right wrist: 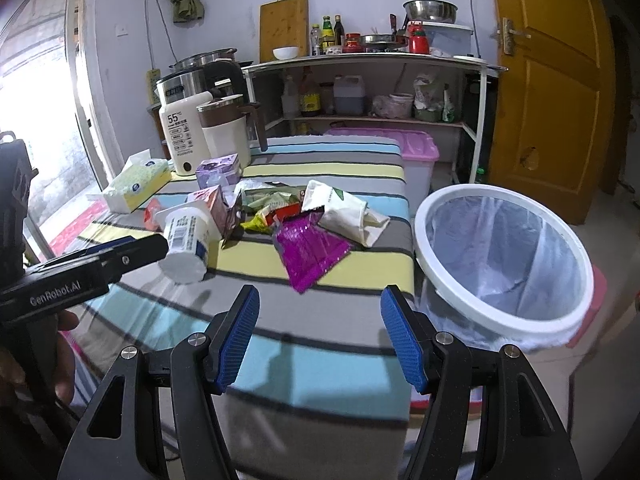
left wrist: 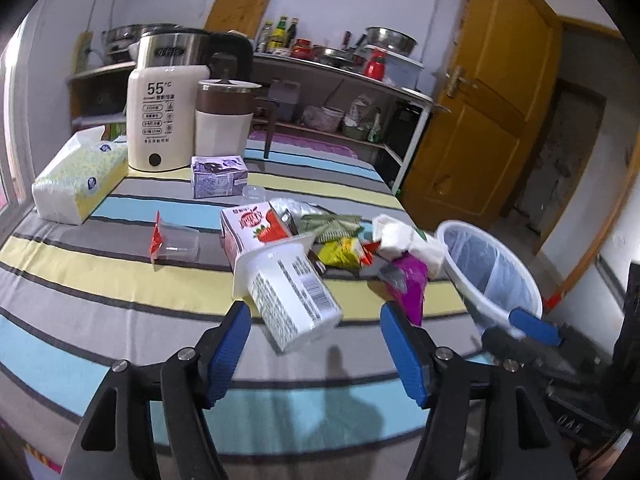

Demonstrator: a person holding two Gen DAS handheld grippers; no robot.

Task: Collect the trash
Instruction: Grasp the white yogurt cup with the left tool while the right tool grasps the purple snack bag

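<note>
Here the striped tablecloth (right wrist: 320, 352) is littered with wrappers, a yogurt cup (left wrist: 288, 300) tipped over; both grippers, left (left wrist: 316, 344) and right (right wrist: 320, 336), gape empty beside the lined bin (right wrist: 504, 256)

Site: home kitchen | Evidence: shelf (right wrist: 360, 65) stocked with sauce bottles (right wrist: 328, 34), steel bowl (right wrist: 430, 10), cutting board (right wrist: 284, 28) | electric kettle (left wrist: 158, 116) on striped-cloth counter (left wrist: 100, 280) | wooden door (right wrist: 552, 80)
</note>
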